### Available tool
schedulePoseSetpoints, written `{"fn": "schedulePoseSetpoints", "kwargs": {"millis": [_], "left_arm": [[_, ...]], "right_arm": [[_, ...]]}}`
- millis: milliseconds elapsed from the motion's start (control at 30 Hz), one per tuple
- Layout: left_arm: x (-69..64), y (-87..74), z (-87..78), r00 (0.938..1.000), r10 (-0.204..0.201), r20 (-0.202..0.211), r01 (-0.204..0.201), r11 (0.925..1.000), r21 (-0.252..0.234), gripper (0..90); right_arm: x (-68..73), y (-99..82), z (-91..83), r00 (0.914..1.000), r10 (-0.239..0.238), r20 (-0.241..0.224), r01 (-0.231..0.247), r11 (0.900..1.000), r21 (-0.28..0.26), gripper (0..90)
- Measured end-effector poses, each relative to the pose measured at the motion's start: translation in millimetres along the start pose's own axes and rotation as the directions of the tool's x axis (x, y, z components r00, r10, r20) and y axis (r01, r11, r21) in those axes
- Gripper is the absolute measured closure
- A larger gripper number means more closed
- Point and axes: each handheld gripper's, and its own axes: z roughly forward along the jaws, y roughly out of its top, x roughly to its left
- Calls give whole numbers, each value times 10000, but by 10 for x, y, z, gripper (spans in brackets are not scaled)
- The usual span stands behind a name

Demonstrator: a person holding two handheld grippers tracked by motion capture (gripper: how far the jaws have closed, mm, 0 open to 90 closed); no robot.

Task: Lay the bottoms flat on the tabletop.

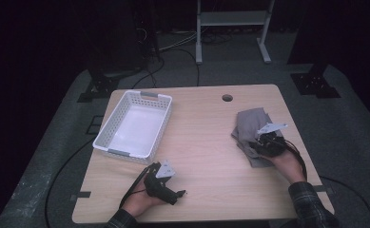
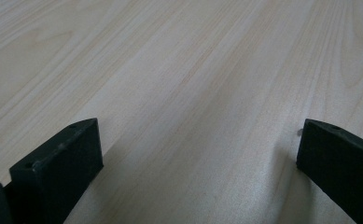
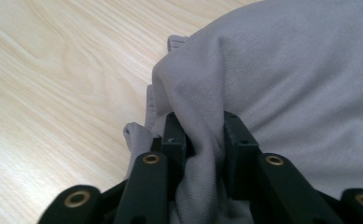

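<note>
A fold of grey cloth [image 3: 282,70] is pinched in the nearly closed right gripper [image 3: 202,135], best lifted slowly; the left gripper [image 2: 198,149] is held wide open, empty.

Your right gripper [image 3: 206,140] pinches a raised fold of the grey cloth [image 3: 286,79] between its two black jaws (both pads press the fabric). The cloth lies bunched on the light wooden table [image 3: 53,84], covering the view's right side.

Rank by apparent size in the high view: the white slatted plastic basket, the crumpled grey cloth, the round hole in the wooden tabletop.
1. White slatted plastic basket, clearly largest.
2. Crumpled grey cloth, partly covered by the right gripper.
3. Round hole, by far smallest.
</note>
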Motion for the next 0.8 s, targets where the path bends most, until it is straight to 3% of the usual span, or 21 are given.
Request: {"fn": "schedulePoseSetpoints", "kwargs": {"millis": [233,467,567,667,800], "left_arm": [[1,0,0,10000,0,5,0,10000,3,0],[2,1,-1,10000,20,-5,-20,10000,10,0],[1,1,-1,10000,4,4,-4,10000,8,0],[0,0,-1,10000,-2,7,2,10000,7,0],[2,-3,-5,10000,35,3,-35,10000,15,0]], "right_arm": [[118,98,39,9978,312,-588,-324,9993,-189,766],[406,306,129,9933,-330,-1109,293,9990,-345,775],[492,366,152,9897,-268,-1403,209,9988,-432,776],[599,481,124,9818,-280,-1878,120,9962,-857,776],[609,543,14,9809,-229,-1931,-27,9914,-1311,772]]}}
